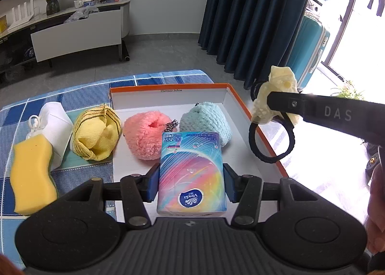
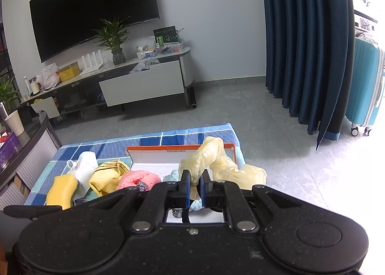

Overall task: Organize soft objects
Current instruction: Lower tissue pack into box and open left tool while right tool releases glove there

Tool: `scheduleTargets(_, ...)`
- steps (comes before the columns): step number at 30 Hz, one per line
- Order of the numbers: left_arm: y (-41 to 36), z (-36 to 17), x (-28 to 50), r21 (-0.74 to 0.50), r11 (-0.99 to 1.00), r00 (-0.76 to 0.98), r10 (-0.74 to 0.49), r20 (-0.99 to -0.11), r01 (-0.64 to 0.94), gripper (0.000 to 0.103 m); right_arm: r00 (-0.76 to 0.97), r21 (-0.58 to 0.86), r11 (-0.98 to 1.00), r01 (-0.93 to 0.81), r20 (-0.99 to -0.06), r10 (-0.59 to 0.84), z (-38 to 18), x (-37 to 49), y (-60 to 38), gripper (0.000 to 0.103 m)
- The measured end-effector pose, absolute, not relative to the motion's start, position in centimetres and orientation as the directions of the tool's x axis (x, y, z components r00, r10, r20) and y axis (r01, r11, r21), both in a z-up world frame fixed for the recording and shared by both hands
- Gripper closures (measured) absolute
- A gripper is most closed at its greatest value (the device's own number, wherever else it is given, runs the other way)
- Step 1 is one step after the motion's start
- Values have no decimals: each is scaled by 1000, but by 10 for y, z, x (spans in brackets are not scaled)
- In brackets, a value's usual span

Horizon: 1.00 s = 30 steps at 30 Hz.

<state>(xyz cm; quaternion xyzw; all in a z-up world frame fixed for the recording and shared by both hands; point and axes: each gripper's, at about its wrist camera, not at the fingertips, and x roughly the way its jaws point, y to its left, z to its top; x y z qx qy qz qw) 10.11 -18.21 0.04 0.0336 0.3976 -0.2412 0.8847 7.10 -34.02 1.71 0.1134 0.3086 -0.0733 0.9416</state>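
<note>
My left gripper (image 1: 191, 175) is shut on a rainbow-printed tissue pack (image 1: 190, 154), held over the near part of a white box with an orange rim (image 1: 168, 87). A pink fluffy item (image 1: 144, 135) and a light blue fluffy item (image 1: 207, 118) lie in the box. My right gripper (image 1: 273, 103) (image 2: 195, 176) reaches in over the box's right rim, shut on a pale yellow rubber glove (image 1: 279, 85) (image 2: 211, 157). A black hair tie (image 1: 251, 137) dangles below it. Left of the box lie a yellow striped cloth (image 1: 96, 135), a white mask (image 1: 56, 121) and a yellow sponge (image 1: 32, 174).
Everything sits on a blue checked tablecloth (image 1: 79, 97), whose far edge drops to a grey floor. Beyond stand a TV cabinet (image 2: 142, 82), dark blue curtains (image 1: 252, 15) and a turquoise suitcase (image 2: 365, 82). A person's hand (image 1: 377, 205) shows at the right edge.
</note>
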Motion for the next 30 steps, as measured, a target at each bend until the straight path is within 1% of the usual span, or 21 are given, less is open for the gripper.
scheduleTargets(11, -187, -8, 108, -145, 876, 546, -407, -732, 459, 50, 779, 161, 968, 190, -624, -49, 10, 100, -347, 92)
scheduleTargets(13, -188, -9, 110, -148, 876, 542, -408, -735, 459, 50, 774, 151, 971, 187, -632, -51, 8, 107, -348, 90)
scheduleTargets(16, -189, -11, 112, -148, 875, 537, -407, -739, 460, 50, 768, 136, 972, 190, -638, -61, 5, 121, -350, 84)
scheduleTargets(18, -190, -12, 113, -152, 875, 534, -410, -740, 460, 50, 765, 127, 973, 193, -641, -68, 4, 126, -351, 74)
scheduleTargets(20, -191, -12, 114, -154, 872, 531, -413, -740, 464, 50, 769, 118, 974, 195, -634, -77, 7, 127, -351, 67)
scheduleTargets(22, -193, -13, 114, -156, 871, 527, -415, -741, 466, 50, 777, 121, 974, 193, -624, -77, 10, 125, -352, 64)
scheduleTargets(24, -195, -15, 115, -160, 869, 522, -419, -743, 469, 50, 786, 116, 973, 197, -612, -86, 12, 120, -352, 57)
scheduleTargets(27, -199, -16, 116, -170, 861, 511, -432, -743, 480, 50, 792, 111, 972, 206, -602, -99, 17, 112, -353, 52)
scheduleTargets(30, -205, -16, 116, -190, 846, 492, -456, -741, 498, 49, 801, 109, 971, 214, -589, -111, 23, 103, -355, 50)
